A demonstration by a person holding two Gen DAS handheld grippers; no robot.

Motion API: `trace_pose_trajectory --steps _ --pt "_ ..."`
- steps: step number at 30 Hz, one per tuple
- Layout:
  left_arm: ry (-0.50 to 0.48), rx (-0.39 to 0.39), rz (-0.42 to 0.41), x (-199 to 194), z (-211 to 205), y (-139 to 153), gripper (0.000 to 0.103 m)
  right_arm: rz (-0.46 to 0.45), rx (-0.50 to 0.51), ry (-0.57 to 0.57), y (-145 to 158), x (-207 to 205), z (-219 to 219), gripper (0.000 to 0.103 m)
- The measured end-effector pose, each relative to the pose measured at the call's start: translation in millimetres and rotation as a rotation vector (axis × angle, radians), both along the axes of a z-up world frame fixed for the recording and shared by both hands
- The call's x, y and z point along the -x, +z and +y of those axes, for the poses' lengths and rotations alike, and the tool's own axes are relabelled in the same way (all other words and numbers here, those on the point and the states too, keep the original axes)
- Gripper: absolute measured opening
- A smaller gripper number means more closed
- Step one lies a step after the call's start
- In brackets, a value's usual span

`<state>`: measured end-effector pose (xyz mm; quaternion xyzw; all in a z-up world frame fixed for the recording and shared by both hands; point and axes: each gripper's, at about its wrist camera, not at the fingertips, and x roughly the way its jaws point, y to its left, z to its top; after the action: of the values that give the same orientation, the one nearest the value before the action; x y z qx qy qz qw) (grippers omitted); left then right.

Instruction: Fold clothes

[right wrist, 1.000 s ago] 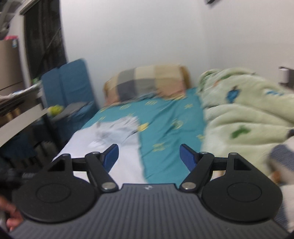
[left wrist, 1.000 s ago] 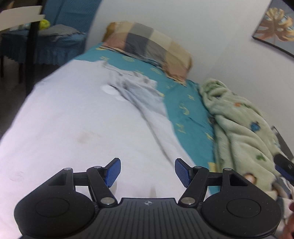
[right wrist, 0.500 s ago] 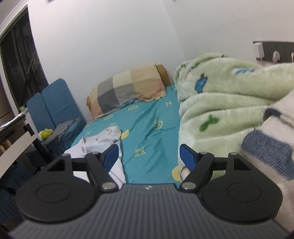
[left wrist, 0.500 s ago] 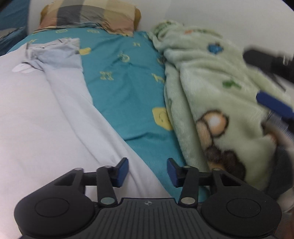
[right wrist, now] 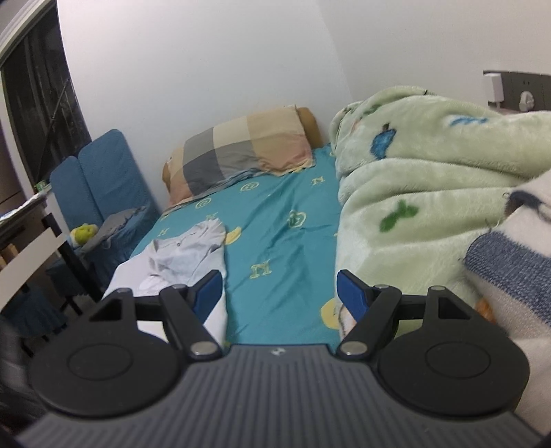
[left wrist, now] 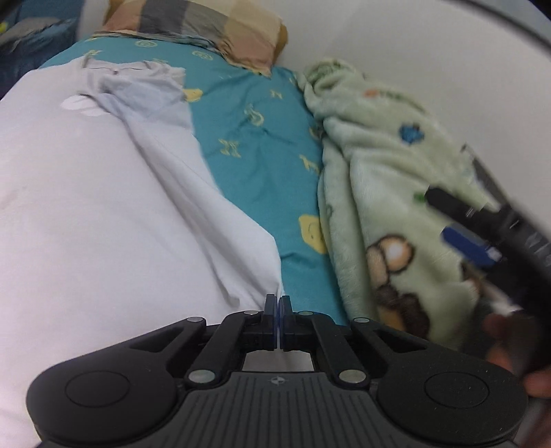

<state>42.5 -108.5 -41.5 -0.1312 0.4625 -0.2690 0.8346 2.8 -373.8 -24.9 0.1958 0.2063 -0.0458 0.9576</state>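
Your left hand-held gripper [left wrist: 278, 305] has its jaws pressed together on the near corner of the white shirt [left wrist: 103, 213], which lies flat along the left side of the bed [left wrist: 255, 144], collar toward the pillow [left wrist: 206, 27]. Your right hand-held gripper [right wrist: 278, 293] stands spread with nothing between its jaws, above the teal sheet between the shirt [right wrist: 186, 251] and the green blanket [right wrist: 413, 193] heaped along the wall.
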Motion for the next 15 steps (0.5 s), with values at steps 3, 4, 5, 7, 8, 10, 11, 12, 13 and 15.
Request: trace_pose_trajectory --steps 3,4,5,7,8,10,11,12,13,15 --pt "0.102 0.025 0.078 -0.4 57.6 2.1 0.001 0.045 -0.019 0.051 -4.6 -6.5 6.2 0.075" --pt "0.143 0.013 0.097 -1.7 76.1 -1.2 0.001 0.062 -0.028 0.079 -6.6 -9.3 9.5 0.075" --pt "0.181 -0.005 0.118 -4.3 93.1 -4.8 0.001 0.078 -0.037 0.106 -8.6 -11.9 13.5 0.075" --pt "0.22 0.02 0.207 -12.1 121.3 -21.8 0.001 0.114 -0.049 0.164 -12.9 -16.9 23.0 0.075" --pt "0.228 0.036 0.231 -13.6 127.3 -26.1 0.001 0.135 -0.05 0.197 -15.0 -19.6 28.6 0.075" --pt "0.237 0.066 0.264 -14.6 133.5 -31.1 0.004 0.178 -0.042 0.248 -19.1 -24.1 39.7 0.075" --pt "0.242 0.081 0.28 -15.1 136.5 -33.6 0.012 0.197 -0.031 0.266 -21.0 -26.0 44.8 0.075" --pt "0.246 0.097 0.296 -15.6 139.6 -36.0 0.026 0.213 -0.019 0.278 -22.6 -27.6 49.5 0.075" --pt "0.251 0.112 0.312 -16.1 142.7 -38.5 0.033 0.225 -0.018 0.289 -24.2 -29.8 52.2 0.075" --pt "0.225 0.103 0.283 -11.8 134.5 -33.6 0.049 0.247 -0.024 0.308 -27.4 -34.4 56.0 0.075"
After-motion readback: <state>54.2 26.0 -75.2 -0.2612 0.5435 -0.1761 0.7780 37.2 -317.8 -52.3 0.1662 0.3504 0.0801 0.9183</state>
